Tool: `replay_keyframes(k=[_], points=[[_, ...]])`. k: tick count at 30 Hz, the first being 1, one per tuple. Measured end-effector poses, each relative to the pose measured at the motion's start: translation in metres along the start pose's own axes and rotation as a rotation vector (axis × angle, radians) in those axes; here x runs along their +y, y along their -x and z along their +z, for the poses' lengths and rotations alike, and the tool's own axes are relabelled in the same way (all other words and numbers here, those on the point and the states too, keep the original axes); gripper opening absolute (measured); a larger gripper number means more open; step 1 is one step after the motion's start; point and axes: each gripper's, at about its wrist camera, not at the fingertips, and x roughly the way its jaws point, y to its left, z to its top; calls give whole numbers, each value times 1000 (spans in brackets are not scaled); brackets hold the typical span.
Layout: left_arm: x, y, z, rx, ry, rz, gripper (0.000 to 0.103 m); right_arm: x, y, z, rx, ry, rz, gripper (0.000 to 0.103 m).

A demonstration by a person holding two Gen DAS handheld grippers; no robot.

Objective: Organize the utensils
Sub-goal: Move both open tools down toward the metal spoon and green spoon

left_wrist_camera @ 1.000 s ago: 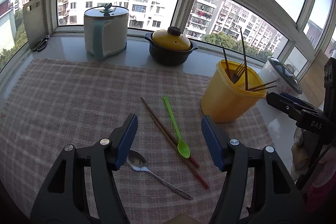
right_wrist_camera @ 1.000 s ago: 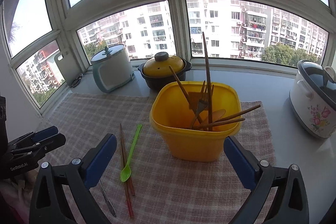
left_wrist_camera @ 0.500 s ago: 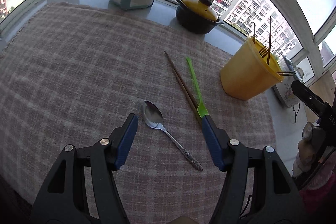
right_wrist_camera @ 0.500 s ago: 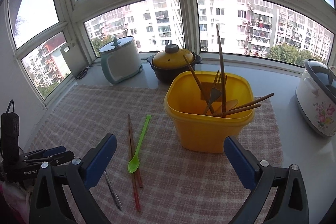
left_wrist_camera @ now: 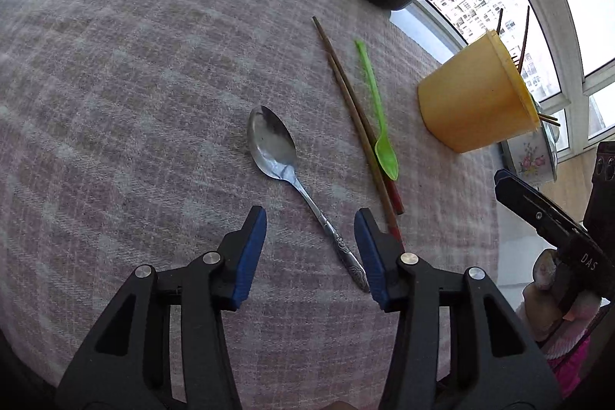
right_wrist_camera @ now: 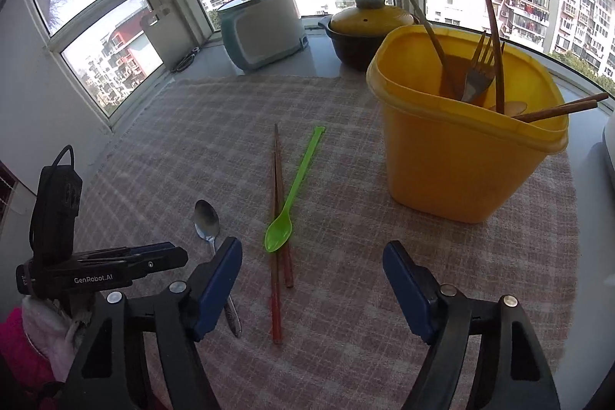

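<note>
Rice cooker [right_wrist_camera: 261,25] w/ teal trim at bench back; black pot [right_wrist_camera: 361,37], yellow lid, just right of it.

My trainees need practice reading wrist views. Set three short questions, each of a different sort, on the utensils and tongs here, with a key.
1. True or false: the metal spoon lies inside the yellow tub.
2. Which utensil's handle lies between the pads of the left tongs? A. green plastic spoon B. metal spoon C. fork
3. Fill in: the green spoon's bowl rests on the ____.

Key: 1. false; it lies on the checked cloth. 2. B. 3. chopsticks.
</note>
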Motion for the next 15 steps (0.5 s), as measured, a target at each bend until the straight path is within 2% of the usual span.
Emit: replay_keyframes(k=[3, 8, 15], points=[[-2, -7, -3, 5, -16, 24, 49, 2, -12, -5, 49, 0, 27, 68], [-4, -12, 1, 5, -13, 41, 49, 6, -27, -14, 118, 17, 56, 49], [-2, -18, 16, -8, -2, 47, 49, 9, -42, 1, 139, 5, 76, 42]])
